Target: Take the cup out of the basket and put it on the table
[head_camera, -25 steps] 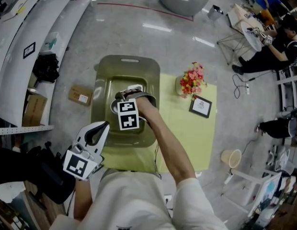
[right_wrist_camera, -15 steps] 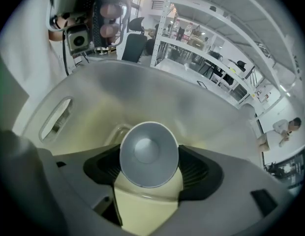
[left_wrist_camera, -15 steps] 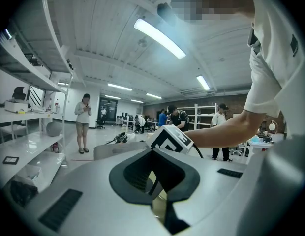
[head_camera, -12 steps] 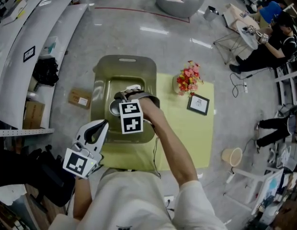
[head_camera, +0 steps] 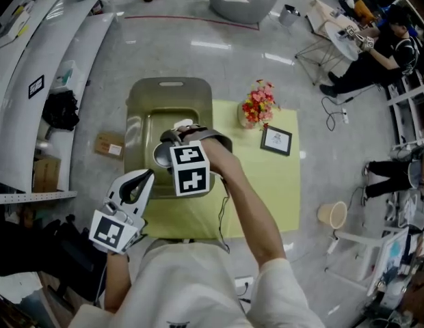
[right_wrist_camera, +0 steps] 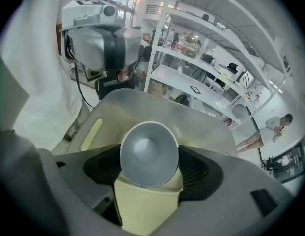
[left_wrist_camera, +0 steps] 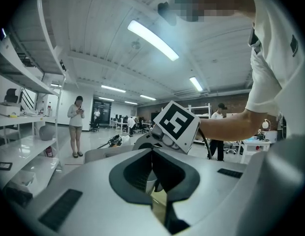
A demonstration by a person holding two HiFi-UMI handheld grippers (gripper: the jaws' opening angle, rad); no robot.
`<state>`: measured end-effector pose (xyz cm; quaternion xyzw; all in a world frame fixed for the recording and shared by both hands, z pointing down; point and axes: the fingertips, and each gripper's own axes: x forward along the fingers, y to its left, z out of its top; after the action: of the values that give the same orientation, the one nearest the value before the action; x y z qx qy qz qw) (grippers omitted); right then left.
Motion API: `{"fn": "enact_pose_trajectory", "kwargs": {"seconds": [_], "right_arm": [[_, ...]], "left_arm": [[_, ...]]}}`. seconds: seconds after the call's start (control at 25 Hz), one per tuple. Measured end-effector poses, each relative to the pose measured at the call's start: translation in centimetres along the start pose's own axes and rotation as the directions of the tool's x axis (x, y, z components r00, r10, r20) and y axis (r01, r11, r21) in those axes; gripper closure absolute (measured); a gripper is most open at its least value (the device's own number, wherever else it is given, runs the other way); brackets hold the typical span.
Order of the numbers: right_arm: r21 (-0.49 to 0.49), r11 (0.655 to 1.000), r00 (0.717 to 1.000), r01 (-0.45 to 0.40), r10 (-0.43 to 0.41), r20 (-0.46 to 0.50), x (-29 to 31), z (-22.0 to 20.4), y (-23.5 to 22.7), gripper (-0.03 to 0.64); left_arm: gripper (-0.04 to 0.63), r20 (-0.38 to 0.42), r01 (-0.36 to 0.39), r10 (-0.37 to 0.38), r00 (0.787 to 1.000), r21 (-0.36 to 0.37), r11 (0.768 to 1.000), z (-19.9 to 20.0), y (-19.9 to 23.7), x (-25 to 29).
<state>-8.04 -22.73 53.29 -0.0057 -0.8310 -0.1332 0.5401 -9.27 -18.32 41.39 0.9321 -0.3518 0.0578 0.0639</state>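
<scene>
The grey metal cup [right_wrist_camera: 148, 152] sits between the jaws of my right gripper [right_wrist_camera: 149, 162], its open mouth turned toward the camera and the pads pressing on both sides. In the head view the cup [head_camera: 162, 157] and right gripper [head_camera: 176, 139] hang over the inside of the olive-green basket [head_camera: 140, 108]. The basket's far wall [right_wrist_camera: 201, 127] shows behind the cup. My left gripper [head_camera: 133, 186] is held off the table's near left corner, shut and empty. Its own view looks over its closed tips [left_wrist_camera: 152, 154] at the right gripper's marker cube [left_wrist_camera: 176, 126].
The basket rests on a yellow-green mat [head_camera: 267, 190]. A vase of flowers [head_camera: 258, 106] and a small picture frame [head_camera: 276, 140] stand on the mat to the right. A cardboard box [head_camera: 108, 144] lies on the floor at left, with white shelves [head_camera: 34, 60] beyond.
My right gripper has risen toward the camera with the cup in it, still above the basket. The left gripper has hardly moved.
</scene>
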Motion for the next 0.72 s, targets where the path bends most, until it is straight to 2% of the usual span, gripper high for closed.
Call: {"fn": "enact_pose_trajectory", "kwargs": {"seconds": [0.72], "right_arm": [[0.039, 0.996, 0.996, 0.085, -0.084, -0.03, -8.4, -2.6, 2.2, 0.268]], "left_arm": [[0.584, 0.02, 0.104, -0.105, 0.994, 0.032, 0.994, 1.1, -4.3, 1.4]]}}
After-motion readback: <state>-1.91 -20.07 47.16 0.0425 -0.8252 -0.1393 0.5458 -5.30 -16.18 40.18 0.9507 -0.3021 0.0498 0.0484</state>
